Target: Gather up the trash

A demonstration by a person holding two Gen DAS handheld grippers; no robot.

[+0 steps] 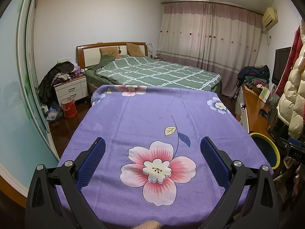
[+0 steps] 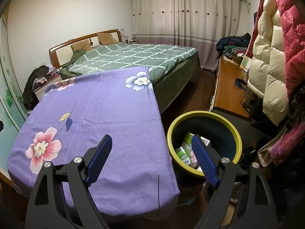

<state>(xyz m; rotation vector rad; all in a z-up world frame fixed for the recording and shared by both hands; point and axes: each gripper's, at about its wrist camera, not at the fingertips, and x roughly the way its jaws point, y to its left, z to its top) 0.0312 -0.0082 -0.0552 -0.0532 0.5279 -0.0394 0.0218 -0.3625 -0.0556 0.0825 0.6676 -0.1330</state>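
A purple flowered cloth covers the near table, and behind it stands a bed with a green checked quilt and two brown pillows against a wooden headboard. A white nightstand heaped with dark clothes sits beside a red bucket on the floor. Pink curtains hang drawn at the far wall, and a cream puffer coat hangs over a wooden sideboard.

I see the counter draped in a purple flowered cloth, nothing else resting on it. Just beside its right edge, a yellow-rimmed bin stands on the dark wooden floor, holding green-labelled containers.
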